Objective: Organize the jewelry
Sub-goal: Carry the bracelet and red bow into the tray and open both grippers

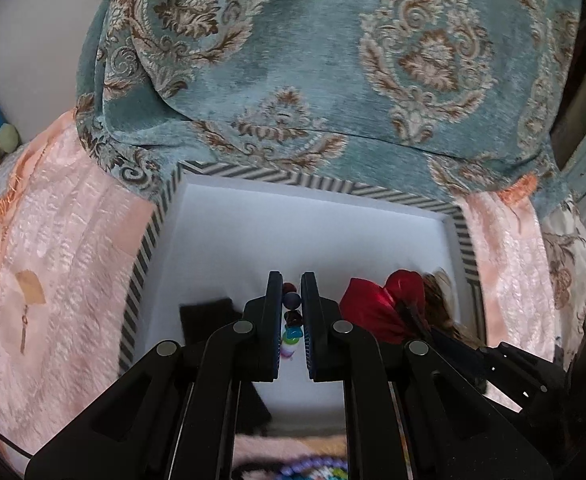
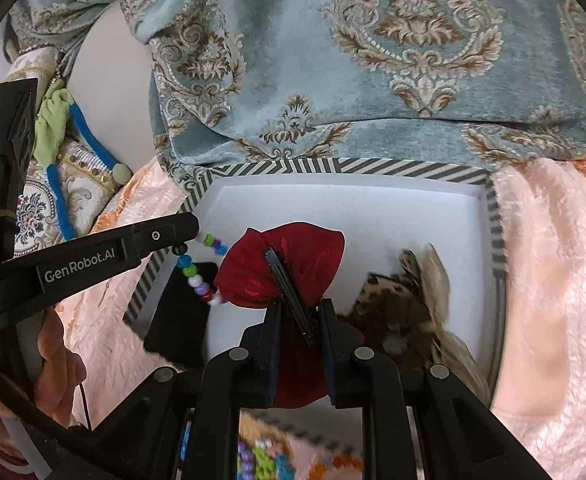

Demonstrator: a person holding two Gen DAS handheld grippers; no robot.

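A white-lined box with a grey-striped rim (image 1: 293, 178) (image 2: 333, 166) lies on pink cloth. My left gripper (image 1: 291, 280) is shut on a string of coloured beads (image 1: 292, 320) above the box's left part. In the right wrist view that gripper (image 2: 191, 232) comes in from the left, with the bead string (image 2: 199, 276) hanging from its tip. My right gripper (image 2: 300, 304) is shut on a red satin pouch (image 2: 305, 248) (image 1: 385, 304). A slim black clip (image 2: 289, 292) lies across the pouch between the fingers. The pouch touches the hanging beads.
A flat black card (image 2: 181, 312) (image 1: 209, 312) lies in the box's left corner and a brown feathered piece (image 2: 413, 300) (image 1: 441, 300) at its right. A teal patterned cushion (image 1: 313, 60) overhangs the far rim. More beadwork (image 2: 261, 456) lies blurred at the near edge.
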